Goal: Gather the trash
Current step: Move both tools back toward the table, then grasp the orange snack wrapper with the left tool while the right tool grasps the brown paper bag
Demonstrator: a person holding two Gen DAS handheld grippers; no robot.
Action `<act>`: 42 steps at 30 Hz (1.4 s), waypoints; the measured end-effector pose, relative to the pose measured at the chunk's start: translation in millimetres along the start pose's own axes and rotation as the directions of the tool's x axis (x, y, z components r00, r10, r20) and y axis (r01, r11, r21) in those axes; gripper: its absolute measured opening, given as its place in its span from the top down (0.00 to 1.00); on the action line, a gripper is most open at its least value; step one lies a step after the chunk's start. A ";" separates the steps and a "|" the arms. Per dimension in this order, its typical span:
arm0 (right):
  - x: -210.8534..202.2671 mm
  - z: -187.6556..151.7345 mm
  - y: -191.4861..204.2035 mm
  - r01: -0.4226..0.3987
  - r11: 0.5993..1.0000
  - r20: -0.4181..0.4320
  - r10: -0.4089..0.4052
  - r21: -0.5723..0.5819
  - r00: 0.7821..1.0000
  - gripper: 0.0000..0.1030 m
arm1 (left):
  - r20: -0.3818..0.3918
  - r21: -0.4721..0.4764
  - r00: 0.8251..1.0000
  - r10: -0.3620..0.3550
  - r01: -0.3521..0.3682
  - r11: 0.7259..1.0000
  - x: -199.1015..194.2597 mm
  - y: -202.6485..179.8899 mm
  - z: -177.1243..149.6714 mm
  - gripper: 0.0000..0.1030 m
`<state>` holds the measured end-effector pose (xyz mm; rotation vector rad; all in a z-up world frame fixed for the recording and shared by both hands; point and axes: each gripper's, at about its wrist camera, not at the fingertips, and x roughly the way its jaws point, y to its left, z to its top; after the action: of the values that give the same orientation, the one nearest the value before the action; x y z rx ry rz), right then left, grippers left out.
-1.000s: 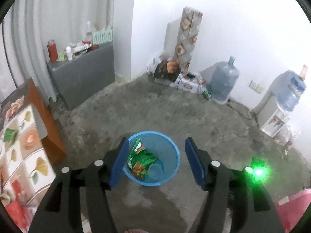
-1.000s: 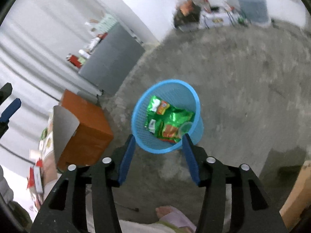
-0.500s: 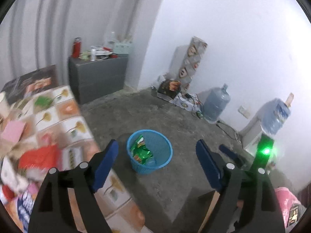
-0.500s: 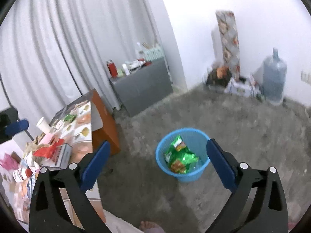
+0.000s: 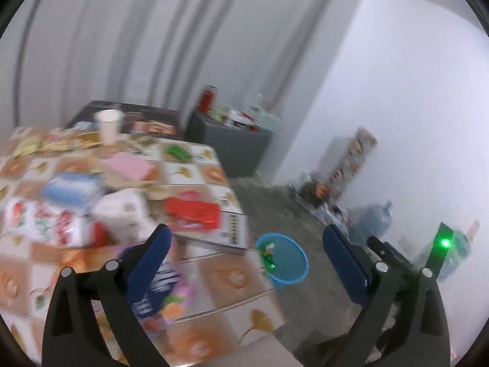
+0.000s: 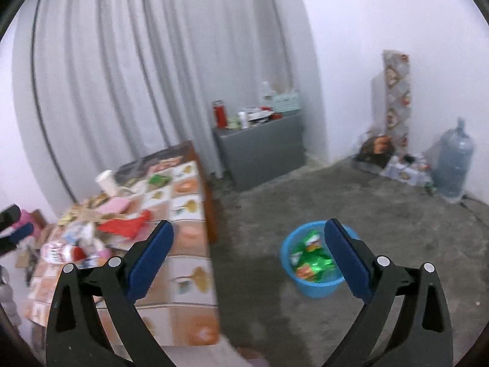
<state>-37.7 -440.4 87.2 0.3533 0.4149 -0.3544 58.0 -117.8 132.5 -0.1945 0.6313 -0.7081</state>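
Grippers tilt gently downward, neither holding anything. The left gripper (image 5: 244,263) hangs over the table (image 5: 214,278), its jaws spreading wider with nothing between them; the right gripper (image 6: 249,253) stands fully released and empty over the table's edge. One blue basket (image 6: 314,284) sits on the floor beside the right gripper's right finger (image 6: 348,263), green wrappers (image 6: 314,263) inside. One white cup (image 5: 108,125) and one red packet (image 5: 192,214) lie beyond the left gripper's left finger (image 5: 149,257).

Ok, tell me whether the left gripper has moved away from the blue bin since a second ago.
Yes. The left gripper has pulled back and swung left: the blue bin now looks smaller, and the cluttered table fills its view. Its jaws are opening, with nothing between them.
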 end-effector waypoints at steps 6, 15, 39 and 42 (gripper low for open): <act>13.2 -7.3 37.4 -0.167 0.986 -0.109 0.163 -0.025 0.981 0.08 | 0.101 -0.117 0.987 0.127 -0.115 0.986 -62.6 62.2 -19.8 0.06; 33.1 -34.7 94.9 -0.317 0.948 -0.292 0.299 -0.015 0.908 0.10 | 0.076 -0.245 0.970 0.230 -0.205 0.948 -87.7 140.0 -48.7 0.06; 101.3 -46.4 144.0 -0.390 0.921 -0.446 0.355 0.014 0.822 0.25 | -0.001 -0.208 0.995 0.100 -0.098 0.973 -0.4 187.2 23.3 0.06; 106.7 -28.3 144.7 -0.410 0.912 -0.421 0.374 0.005 0.826 0.25 | -0.037 -0.200 0.994 0.106 -0.111 0.973 34.2 194.6 51.6 0.12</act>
<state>102.4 -329.5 52.6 0.4208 0.7575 0.1524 215.2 3.6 85.1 -0.3365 0.7340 -0.5412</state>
